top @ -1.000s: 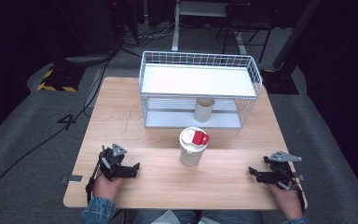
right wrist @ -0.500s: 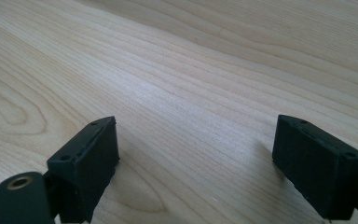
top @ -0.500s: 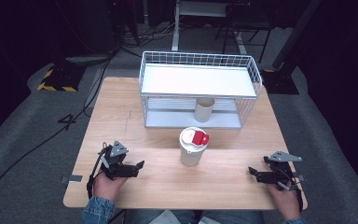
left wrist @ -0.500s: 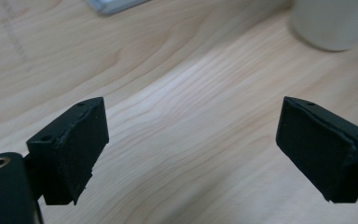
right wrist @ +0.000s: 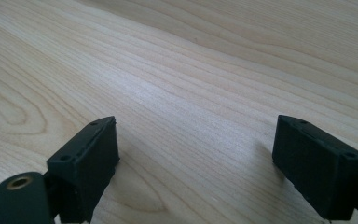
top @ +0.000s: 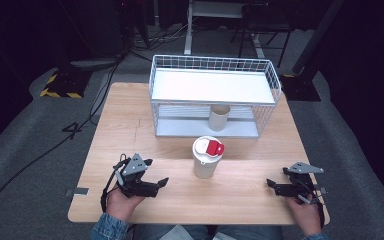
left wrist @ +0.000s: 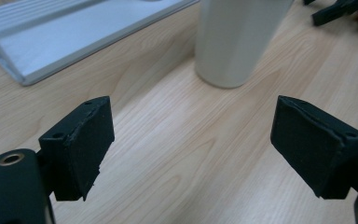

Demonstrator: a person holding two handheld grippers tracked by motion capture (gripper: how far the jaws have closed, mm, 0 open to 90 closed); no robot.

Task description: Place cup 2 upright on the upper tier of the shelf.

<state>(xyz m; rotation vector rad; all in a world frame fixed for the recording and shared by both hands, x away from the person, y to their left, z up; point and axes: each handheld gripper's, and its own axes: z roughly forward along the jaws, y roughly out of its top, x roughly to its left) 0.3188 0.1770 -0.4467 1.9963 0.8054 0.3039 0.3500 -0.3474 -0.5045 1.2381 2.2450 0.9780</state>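
While both hands come in from the near edge of the wooden table, each one holds its tool low over the boards. On the near left, the left hand grips the left gripper from behind and below, with a denim cuff at the wrist. This gripper is tilted, its grey plate up, and its jaws point to the right and a little away, toward the cup. In the left gripper view the two black jaws stand wide apart with bare wood between them, so the tool is released and grasps nothing.

On the near right, the right hand holds the right gripper close to the table, with the jaws pointing left along the front edge. In the right gripper view its jaws are also spread, with only wood grain between them, so it is released too.

Between the two tools, a little farther away, the white cup stands upright in the middle of the table. It has a white lid with a red tab. Neither gripper touches it.

Farther back stands a white wire rack with a flat top shelf. Under this shelf a beige cup stands upright on the lower level.
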